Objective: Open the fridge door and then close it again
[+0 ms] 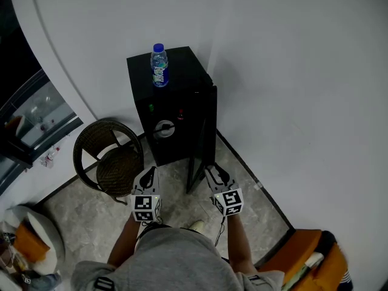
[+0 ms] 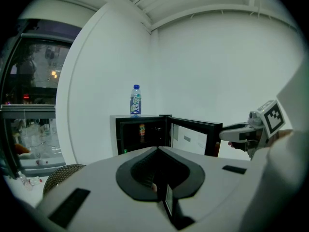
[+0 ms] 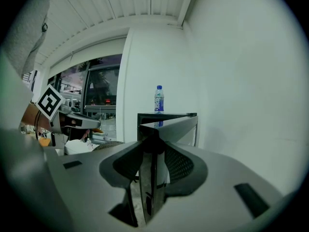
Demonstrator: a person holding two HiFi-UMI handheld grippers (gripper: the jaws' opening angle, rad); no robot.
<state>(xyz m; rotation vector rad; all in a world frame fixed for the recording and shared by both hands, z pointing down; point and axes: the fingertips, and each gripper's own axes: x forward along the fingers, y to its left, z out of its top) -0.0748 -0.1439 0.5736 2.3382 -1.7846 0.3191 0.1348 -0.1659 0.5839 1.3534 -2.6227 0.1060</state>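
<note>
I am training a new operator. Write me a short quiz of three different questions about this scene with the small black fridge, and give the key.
1. True or false: the fridge door stands open.
2. What stands on top of the fridge? A) a cup B) a water bottle C) a plate
3. Fill in: the door's edge sits between the jaws of the ___ gripper.
Key: 1 true. 2 B. 3 right: the right gripper is closed on that edge, while the left gripper is shut and empty.
</note>
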